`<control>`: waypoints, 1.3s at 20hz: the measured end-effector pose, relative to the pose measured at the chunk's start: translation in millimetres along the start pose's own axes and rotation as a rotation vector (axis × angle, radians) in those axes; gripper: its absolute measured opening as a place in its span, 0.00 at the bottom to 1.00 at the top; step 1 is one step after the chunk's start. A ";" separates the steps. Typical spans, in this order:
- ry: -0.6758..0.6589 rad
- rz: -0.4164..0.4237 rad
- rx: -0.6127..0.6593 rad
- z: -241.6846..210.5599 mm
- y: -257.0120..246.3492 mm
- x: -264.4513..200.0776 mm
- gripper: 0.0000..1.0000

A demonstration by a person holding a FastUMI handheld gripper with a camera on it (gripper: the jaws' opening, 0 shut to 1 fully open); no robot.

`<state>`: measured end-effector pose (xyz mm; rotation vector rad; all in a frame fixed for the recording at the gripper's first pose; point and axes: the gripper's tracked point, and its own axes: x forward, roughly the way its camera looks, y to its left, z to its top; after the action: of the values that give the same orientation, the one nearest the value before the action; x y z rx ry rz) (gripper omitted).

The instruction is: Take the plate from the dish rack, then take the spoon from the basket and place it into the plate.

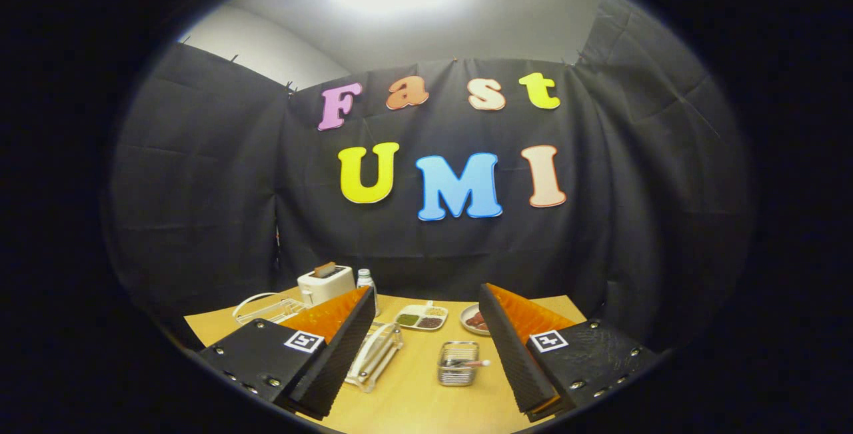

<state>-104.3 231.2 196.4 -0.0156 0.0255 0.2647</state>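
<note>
Tool (pixel 426 354) held above the surface (pixel 413 401), its two fingers (pixel 333 347) spread wide and pinching nothing. Between the fingers, closest in, stands a small wire basket (pixel 458 363) with the spoon (pixel 470 363) lying in it, its handle end pointing toward the right finger. Just beside the left finger stands the dish rack (pixel 376 354), holding the pale plate (pixel 368 349) upright on its edge; the left finger overlaps part of the rack. Farther ahead, still between the fingers, lies a divided tray (pixel 421 317) with green and dark fillings in separate compartments. Near the tip of the right finger sits a shallow dish (pixel 474 320) with reddish contents, partly hidden by that finger. Beyond the left finger lies a second white wire rack (pixel 263 309). Behind it, near the far rim of the surface, a white toaster (pixel 325 283) stands with a brown slice in its slot, and a small clear bottle (pixel 365 282) with a white cap stands just beside the toaster.
</note>
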 end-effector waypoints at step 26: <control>0.587 -0.166 0.279 -210.3 121.6 200.9 0.58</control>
<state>52.9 397.1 -20.8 0.1819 0.6419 0.0812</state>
